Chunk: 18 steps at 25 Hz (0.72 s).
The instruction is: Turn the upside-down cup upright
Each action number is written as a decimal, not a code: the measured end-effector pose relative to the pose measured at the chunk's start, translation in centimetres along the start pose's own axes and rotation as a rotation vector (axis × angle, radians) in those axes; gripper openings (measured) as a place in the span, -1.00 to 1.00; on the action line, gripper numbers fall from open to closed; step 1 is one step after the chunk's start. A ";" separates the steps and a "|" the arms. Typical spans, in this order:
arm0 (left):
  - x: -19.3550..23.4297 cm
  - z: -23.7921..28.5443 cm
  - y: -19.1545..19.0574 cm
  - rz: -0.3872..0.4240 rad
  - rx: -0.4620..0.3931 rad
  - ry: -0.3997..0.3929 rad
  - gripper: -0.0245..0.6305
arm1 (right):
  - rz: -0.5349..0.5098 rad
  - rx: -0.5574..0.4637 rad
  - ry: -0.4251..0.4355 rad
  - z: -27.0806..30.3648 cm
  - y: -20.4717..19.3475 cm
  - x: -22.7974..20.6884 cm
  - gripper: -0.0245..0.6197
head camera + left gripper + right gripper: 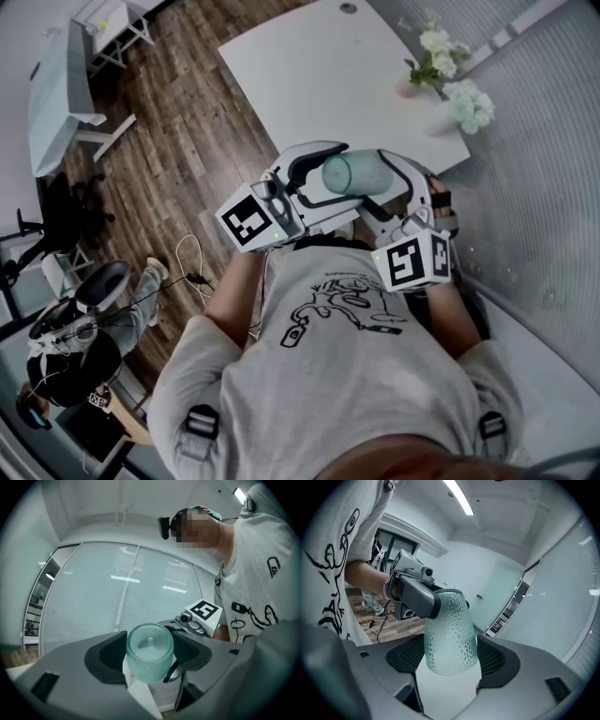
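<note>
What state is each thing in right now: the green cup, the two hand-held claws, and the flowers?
cup: lifted off the table, lying on its side between both grippers.
left gripper: shut on the cup.
right gripper: shut on the cup.
flowers: standing in a vase on the table.

In the head view the cup [361, 174] shows only its middle. Both ends sit behind the jaws of the left gripper [323, 178] and the right gripper [398, 183], which also cover the near edge of the table [309, 66]. In the left gripper view the cup's lower part sinks behind that gripper's body — mouth or base facing the camera, I cannot tell.
</note>
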<state>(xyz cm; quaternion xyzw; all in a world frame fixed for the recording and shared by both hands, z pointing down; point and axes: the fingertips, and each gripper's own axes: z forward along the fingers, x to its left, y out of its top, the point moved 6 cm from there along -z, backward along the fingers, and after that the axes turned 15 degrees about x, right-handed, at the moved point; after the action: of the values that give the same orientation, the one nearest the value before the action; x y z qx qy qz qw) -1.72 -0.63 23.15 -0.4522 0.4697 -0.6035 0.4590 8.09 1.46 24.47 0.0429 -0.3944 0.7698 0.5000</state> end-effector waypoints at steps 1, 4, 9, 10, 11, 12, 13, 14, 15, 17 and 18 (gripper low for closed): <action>-0.1 0.0 0.1 0.004 0.002 0.003 0.00 | 0.019 -0.009 0.010 0.1 -0.1 0.1 0.19; -0.3 -0.3 0.4 0.007 0.005 0.005 0.00 | 0.071 -0.030 0.040 0.1 0.1 0.5 0.19; -0.3 -0.5 0.7 0.008 -0.004 0.001 -0.01 | 0.162 -0.074 0.104 0.5 0.0 0.8 0.18; -0.3 -0.5 0.7 0.010 -0.005 0.000 -0.01 | 0.181 -0.084 0.118 0.6 0.0 0.9 0.18; -0.4 -0.5 0.7 0.012 -0.005 0.000 -0.01 | 0.199 -0.092 0.131 0.6 0.0 1.0 0.18; -0.4 -0.5 0.8 0.015 -0.004 0.000 -0.01 | 0.214 -0.100 0.145 0.7 -0.1 1.1 0.18; -0.5 -0.6 0.8 0.018 -0.002 0.000 -0.01 | 0.227 -0.106 0.156 0.8 -0.1 1.2 0.18; -0.5 -0.5 0.7 0.020 0.001 0.000 -0.01 | 0.240 -0.114 0.167 0.9 -0.1 1.2 0.18; -0.5 -0.5 0.7 0.020 0.004 -0.001 -0.01 | 0.256 -0.123 0.178 1.0 -0.2 1.3 0.18; -0.5 -0.4 0.5 0.018 0.007 -0.002 -0.01 | 0.301 -0.143 0.207 1.2 -0.3 1.5 0.18; -0.5 -0.3 0.5 0.016 0.008 -0.002 -0.01 | 0.327 -0.155 0.222 1.3 -0.4 1.5 0.18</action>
<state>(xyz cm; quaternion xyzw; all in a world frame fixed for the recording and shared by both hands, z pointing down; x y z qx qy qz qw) -1.88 -0.14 22.58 -0.4472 0.4705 -0.6011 0.4662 7.23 1.82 26.31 -0.1455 -0.3966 0.8081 0.4105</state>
